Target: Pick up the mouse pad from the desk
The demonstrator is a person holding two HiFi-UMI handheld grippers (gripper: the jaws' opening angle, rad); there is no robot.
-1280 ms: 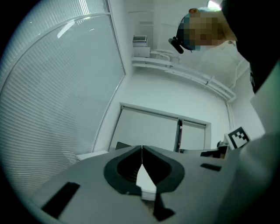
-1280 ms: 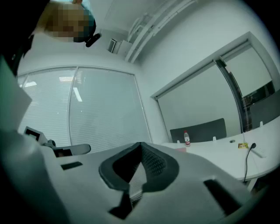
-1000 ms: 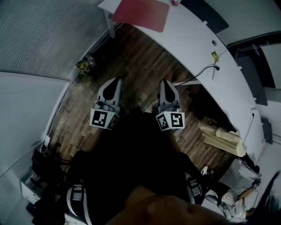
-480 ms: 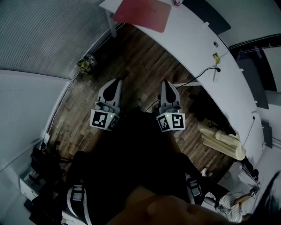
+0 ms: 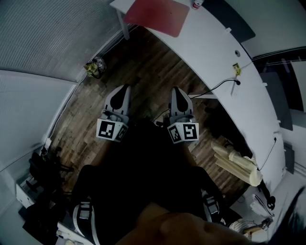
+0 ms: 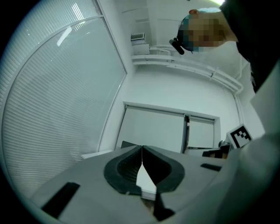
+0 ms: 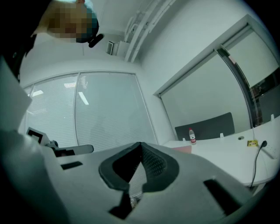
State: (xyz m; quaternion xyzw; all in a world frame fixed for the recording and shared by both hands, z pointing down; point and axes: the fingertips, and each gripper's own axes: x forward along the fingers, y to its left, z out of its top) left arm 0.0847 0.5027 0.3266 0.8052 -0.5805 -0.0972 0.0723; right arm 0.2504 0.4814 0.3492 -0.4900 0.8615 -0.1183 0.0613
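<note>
Judging by its look, the thin red rectangular mouse pad [image 5: 160, 14] was light, soft and floppy. It lay at the far end of the white curved bench [image 5: 210, 48], near the edge, where we could pinch it. Our left gripper [image 5: 125, 89] and right gripper [image 5: 177, 91] were well apart from it, jaws together and empty.

Red mouse pad [image 5: 159, 15] flat on desk [image 5: 210, 52]

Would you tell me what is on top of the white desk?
On the desk: red mouse pad, bottle, small yellow item, black cable. Anything beneath the pad is covered.
</note>
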